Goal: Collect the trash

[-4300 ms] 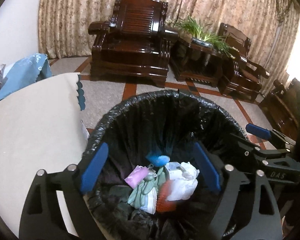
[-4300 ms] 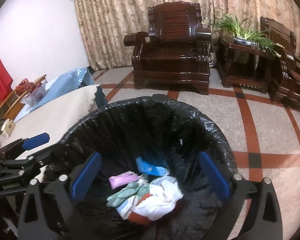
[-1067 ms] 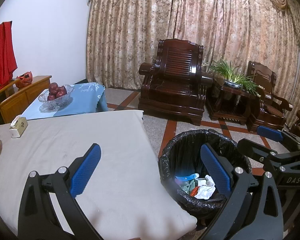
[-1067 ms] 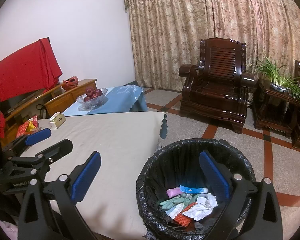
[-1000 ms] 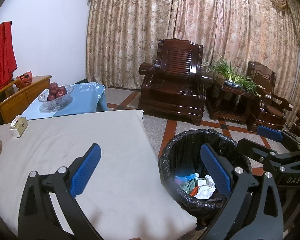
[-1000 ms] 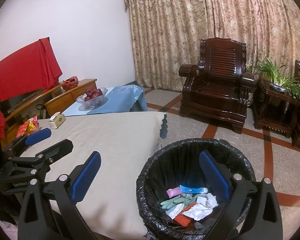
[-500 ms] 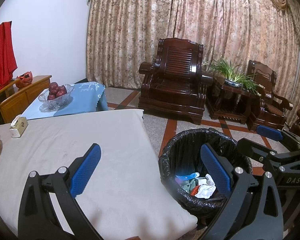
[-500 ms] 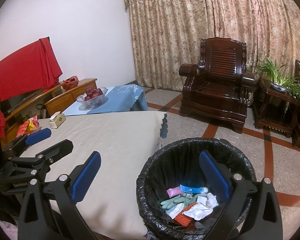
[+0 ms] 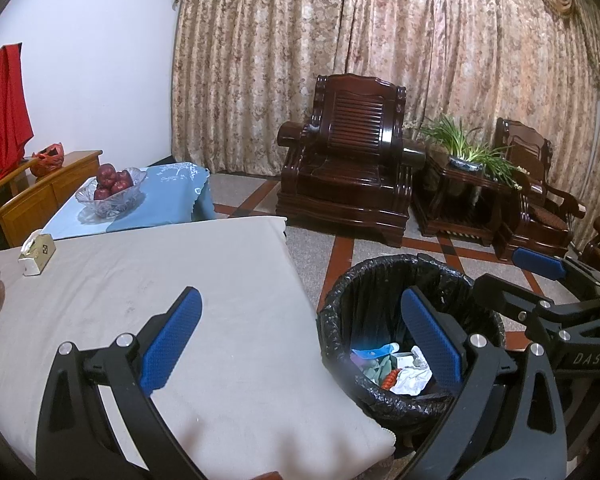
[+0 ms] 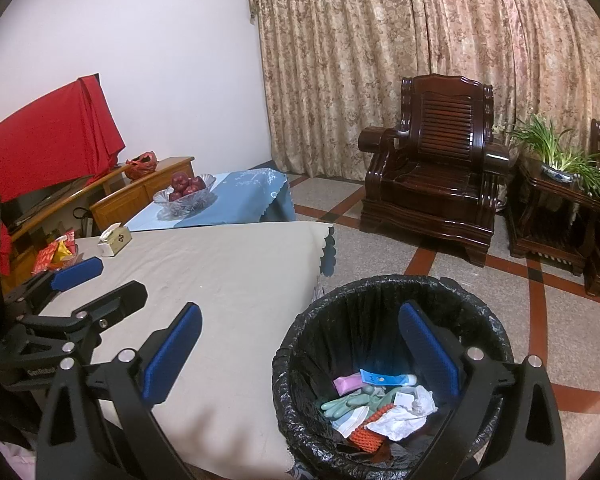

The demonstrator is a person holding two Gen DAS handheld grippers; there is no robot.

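Observation:
A round bin lined with a black bag [image 9: 384, 280] [image 10: 380, 292] stands on the floor by the table's corner. Inside lie trash pieces: a crumpled white paper [image 10: 400, 420], a green glove [image 10: 348, 400], a pink packet [image 10: 346, 384], a blue tube [image 10: 384, 379] and an orange scrap [image 10: 366, 434]. My left gripper [image 9: 300, 332] is open and empty, held above the table edge and bin. My right gripper [image 10: 300, 336] is open and empty, over the same spot; it also shows in the left wrist view [image 9: 540, 280].
A table with a beige cloth [image 9: 140, 280] has a tissue box [image 9: 36, 252] and a snack bowl [image 10: 56, 256]. A blue-covered table holds a glass bowl of apples [image 9: 112, 188]. Dark wooden armchairs [image 9: 352, 176] and a plant stand [image 9: 464, 176] line the curtain.
Since 4.3 s ago both grippers have pulled up and back from just above the bin's mouth. Over the last second nothing has visibly moved.

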